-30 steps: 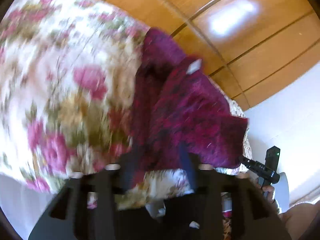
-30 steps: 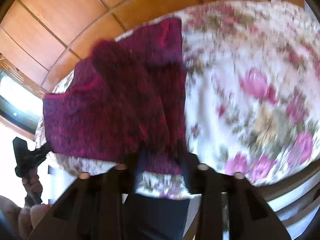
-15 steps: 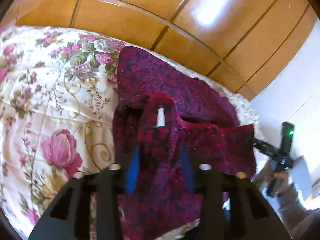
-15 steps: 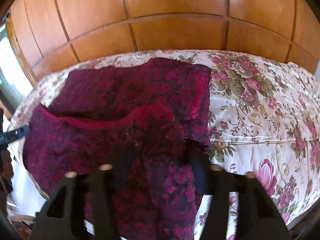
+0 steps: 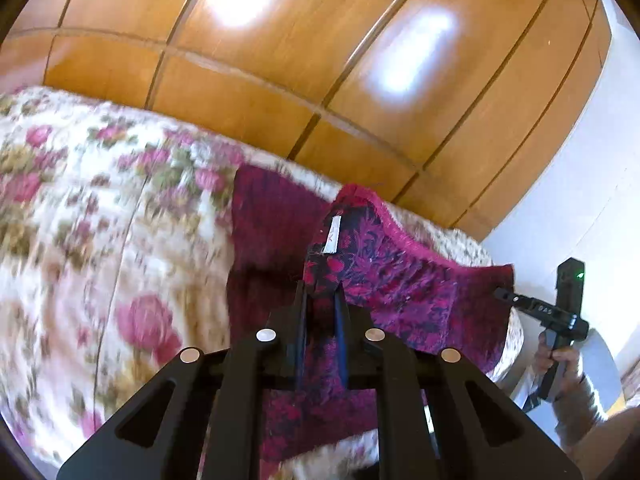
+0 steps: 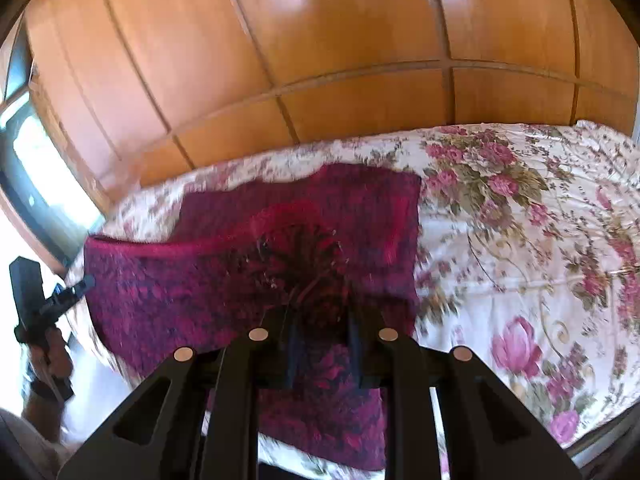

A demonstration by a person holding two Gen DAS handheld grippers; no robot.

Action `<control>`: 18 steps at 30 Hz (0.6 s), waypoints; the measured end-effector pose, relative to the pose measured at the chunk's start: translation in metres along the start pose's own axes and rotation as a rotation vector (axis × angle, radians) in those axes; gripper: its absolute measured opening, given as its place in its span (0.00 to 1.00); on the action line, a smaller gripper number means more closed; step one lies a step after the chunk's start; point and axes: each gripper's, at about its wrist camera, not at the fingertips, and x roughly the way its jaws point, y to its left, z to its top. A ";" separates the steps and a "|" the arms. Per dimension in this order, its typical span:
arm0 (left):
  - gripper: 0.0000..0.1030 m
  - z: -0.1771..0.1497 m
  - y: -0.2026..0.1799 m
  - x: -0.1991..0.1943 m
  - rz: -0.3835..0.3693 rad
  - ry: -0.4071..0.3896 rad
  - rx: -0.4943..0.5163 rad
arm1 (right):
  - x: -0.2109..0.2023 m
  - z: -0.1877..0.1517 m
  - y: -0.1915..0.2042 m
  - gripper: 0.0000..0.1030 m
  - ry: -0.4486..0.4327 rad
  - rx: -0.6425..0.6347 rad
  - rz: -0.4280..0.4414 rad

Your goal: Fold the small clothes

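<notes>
1. Magenta knit garment (image 5: 404, 280) lies on the floral bedspread (image 5: 100, 240), near the bed's corner by the white wall; in the left wrist view it spreads from the left gripper (image 5: 320, 304) off to the right, twd the other tool.
2. Left gripper: jaws narrow, pinched on a bunched bit of the garment's near edge, cloth runs between the blue-lined fingers (image 5: 341, 320). White label (image 5: 333, 234) shows just beyond the tips (so the inside face is turned up there).
3. Key relation: the lifted edge stretches side to side between the two grippers, long axis roughly across the view; far part of the garment lies flat on the bed beyond, twd the wood-panel wardrobe (image 5: 320, 60). Any fold-over goes away from the holder, onto that flat part, I'd judge.
4. Right wrist view: garment (image 6: 280, 248) fills the middle, bedspread (image 6: 520, 240) open to the right of it. A brighter pink hem band runs across the cloth from left toward centre.
5. Right gripper (image 6: 320, 316): also narrow, gripping gathered cloth (fabric puckers into radiating creases right at the tips).
6. Nearer hand: both abt equal, each holds one end of the same near edge. Neither is free.
7. Look of the thing: dark red/navy floral pattern, fuzzy, soft, sags between grips; partly doubled, not yet a neat fold. Some blur, fine detail unsure.
</notes>
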 end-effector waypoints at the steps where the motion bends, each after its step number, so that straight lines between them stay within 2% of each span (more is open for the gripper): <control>1: 0.11 0.011 -0.002 0.006 0.005 -0.005 0.004 | 0.003 0.007 -0.001 0.18 -0.006 0.001 -0.006; 5: 0.10 0.052 -0.008 0.035 0.044 -0.017 0.045 | 0.032 0.046 -0.012 0.17 -0.033 0.032 -0.031; 11: 0.10 0.106 0.012 0.096 0.097 0.006 -0.018 | 0.086 0.100 -0.026 0.17 -0.051 0.057 -0.098; 14: 0.10 0.119 0.025 0.129 0.138 0.039 -0.041 | 0.121 0.111 -0.040 0.17 -0.013 0.080 -0.151; 18: 0.10 0.121 0.046 0.173 0.214 0.102 -0.067 | 0.167 0.108 -0.060 0.17 0.056 0.107 -0.206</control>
